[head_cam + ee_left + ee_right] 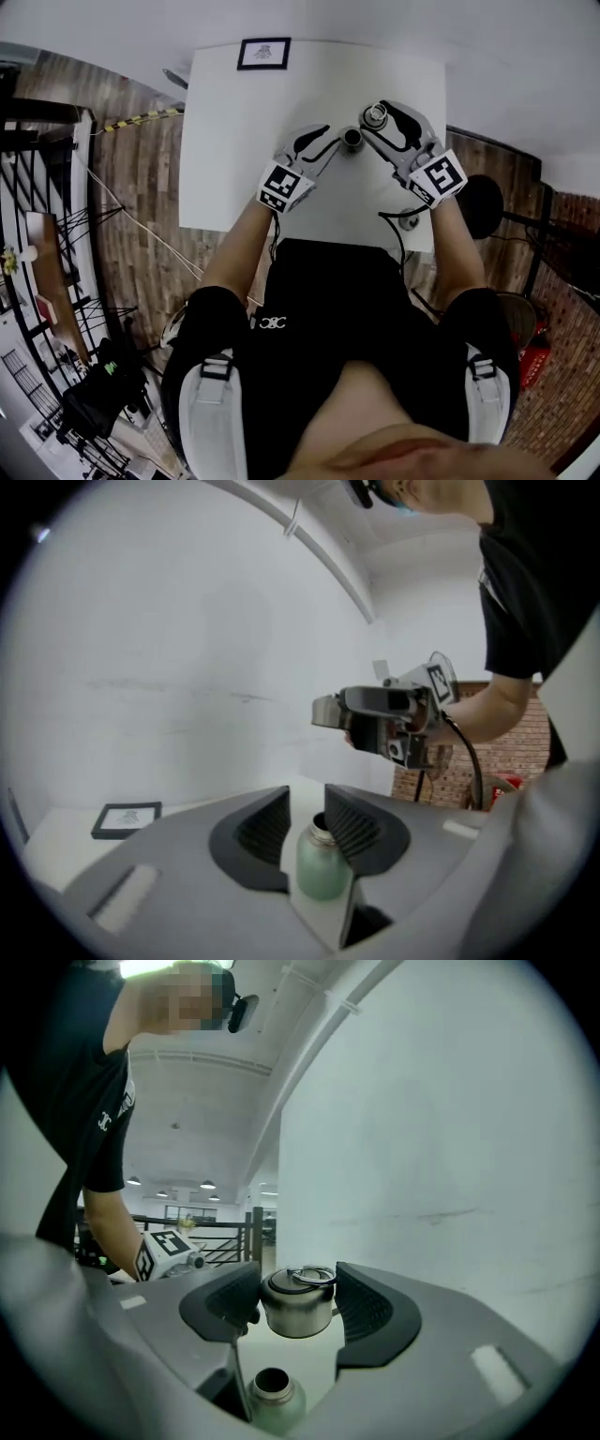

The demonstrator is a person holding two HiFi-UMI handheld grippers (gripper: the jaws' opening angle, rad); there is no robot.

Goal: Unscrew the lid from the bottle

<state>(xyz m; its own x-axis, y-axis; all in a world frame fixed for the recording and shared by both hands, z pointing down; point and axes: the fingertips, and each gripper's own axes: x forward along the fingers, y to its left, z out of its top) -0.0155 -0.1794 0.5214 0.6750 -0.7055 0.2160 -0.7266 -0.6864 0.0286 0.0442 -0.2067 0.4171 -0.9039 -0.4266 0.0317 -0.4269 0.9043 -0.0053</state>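
My left gripper (307, 816) has its jaws drawn in on the green bottle (323, 874), one pad on each side, pinching it near the neck. I hold it that way so the bottle cannot spin or tip over while the top is being turned. The bottle stands upright on the white table (234, 178), near the middle, just in front of me. My right gripper (295, 1290) is pinching the lid (298, 1312) between its two pads. The lid is a small round metal cap with a wire ring on top. It hangs in the air, a little above the bottle and off to one side, and it does not touch the bottle at all. So I think the twisting part is over and the lid is free. The bottle's mouth is open now, with a shiny metal rim around a dark hole. From the right gripper view I look almost straight down into it, but it is too dark in there for me to tell if the bottle has anything inside. The lid is turned with its open side down, so I see nothing in it. A small framed card (263, 53) lies at the far edge of the table, well away from both grippers.
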